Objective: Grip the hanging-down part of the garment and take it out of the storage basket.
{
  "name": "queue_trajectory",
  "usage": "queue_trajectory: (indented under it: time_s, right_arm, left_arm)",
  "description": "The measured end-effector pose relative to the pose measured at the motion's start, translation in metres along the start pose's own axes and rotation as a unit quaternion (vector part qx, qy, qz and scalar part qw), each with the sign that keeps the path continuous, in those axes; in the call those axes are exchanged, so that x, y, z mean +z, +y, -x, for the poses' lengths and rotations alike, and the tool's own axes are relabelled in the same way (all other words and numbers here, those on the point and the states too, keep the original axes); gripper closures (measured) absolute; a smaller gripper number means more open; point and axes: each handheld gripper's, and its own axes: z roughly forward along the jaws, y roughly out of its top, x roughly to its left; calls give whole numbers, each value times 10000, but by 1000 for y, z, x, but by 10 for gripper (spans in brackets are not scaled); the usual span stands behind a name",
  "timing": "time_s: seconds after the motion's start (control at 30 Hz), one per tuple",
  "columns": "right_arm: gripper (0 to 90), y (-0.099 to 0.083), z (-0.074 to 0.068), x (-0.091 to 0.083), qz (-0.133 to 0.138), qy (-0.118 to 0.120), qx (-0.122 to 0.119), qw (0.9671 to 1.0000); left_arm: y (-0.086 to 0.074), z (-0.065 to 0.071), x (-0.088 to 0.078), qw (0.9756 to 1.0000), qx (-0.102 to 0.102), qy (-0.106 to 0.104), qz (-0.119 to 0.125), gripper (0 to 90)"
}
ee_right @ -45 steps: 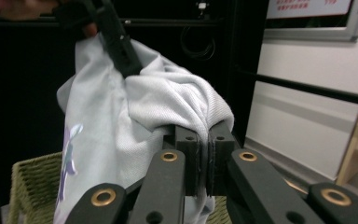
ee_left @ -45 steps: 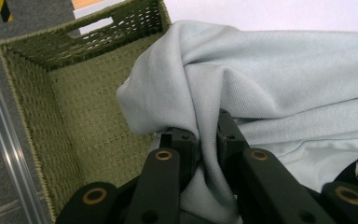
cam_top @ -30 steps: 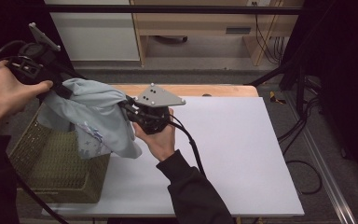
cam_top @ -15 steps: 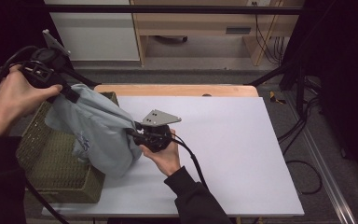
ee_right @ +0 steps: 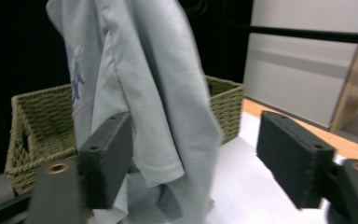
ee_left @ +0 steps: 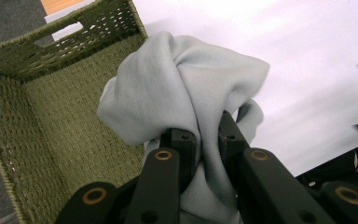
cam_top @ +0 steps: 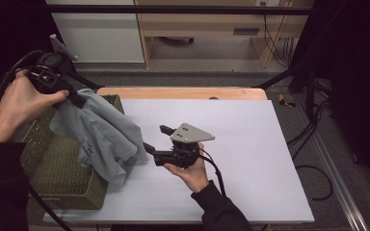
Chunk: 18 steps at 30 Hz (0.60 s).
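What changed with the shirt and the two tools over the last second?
The right tool let go of the shirt and drew back over the table; its jaws now stand open. The shirt swung left and hangs over the basket. The left tool stays shut on the shirt's top, a little farther left. Basket and table are unchanged.

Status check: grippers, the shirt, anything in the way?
Left gripper shut on shirt, held over basket. Right gripper open beside it, holding nothing. Shirt's lower end drapes past the basket's rim onto the table.
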Motion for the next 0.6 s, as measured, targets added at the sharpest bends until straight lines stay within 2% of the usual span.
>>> queue_trajectory:
  time_s: [0.13,0.17,0.33,0.6]
  right_arm:
    - [179,-6,8,-19,100,-218,53,9997]
    - [154,-12,14,-29,123,-368,34,9992]
    - [120,-23,22,-44,92,-553,174,9983]
    - [95,-48,39,-84,136,-1010,307,9943]
  left_arm:
    - [-1,-2,1,10000,-27,10,-16,807]
    - [-2,-2,1,10000,-40,7,-22,807]
    - [-2,-4,1,10000,-58,-2,-29,807]
    - [-1,-5,2,9999,-115,-9,-80,807]
